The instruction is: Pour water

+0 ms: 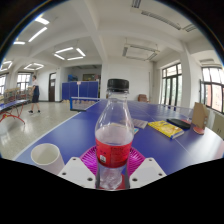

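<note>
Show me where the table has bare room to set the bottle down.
Bare blue table lies beyond the white cup, left of the bottle held in the hand-held gripper. Right of it is crowded: yellow packet, dark object.

bottle | red label | no print legible

The bottle stands on the table between the fingers — a cup just left.

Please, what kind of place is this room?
Probably a sports hall or table tennis room. A bottle held between the gripper fingers and a paper cup stand on a blue table; a blue barrier stands beyond, under long ceiling lights.
</note>
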Action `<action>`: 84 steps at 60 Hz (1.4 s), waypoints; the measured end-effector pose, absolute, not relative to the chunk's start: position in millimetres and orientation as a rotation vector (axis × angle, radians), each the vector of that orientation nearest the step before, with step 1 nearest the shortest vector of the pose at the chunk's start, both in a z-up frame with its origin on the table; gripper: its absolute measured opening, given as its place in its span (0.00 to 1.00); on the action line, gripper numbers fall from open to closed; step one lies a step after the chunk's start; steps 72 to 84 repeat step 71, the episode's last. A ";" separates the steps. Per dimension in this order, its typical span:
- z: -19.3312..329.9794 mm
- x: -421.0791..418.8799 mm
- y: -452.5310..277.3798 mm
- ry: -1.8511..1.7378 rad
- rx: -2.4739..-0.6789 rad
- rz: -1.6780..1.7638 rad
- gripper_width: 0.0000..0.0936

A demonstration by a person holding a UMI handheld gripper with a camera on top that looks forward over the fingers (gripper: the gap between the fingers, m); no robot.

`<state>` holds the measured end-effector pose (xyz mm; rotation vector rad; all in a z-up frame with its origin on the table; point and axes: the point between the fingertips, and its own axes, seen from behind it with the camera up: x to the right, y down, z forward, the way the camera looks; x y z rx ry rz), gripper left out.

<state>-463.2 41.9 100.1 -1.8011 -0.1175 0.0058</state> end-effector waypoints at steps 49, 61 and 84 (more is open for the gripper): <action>177.0 -460.6 -225.3 -0.094 -2.057 -0.131 0.90; 181.9 -460.0 -260.0 -0.081 -2.068 -0.121 0.91; 195.6 -454.3 -267.3 -0.091 -2.037 -0.136 0.90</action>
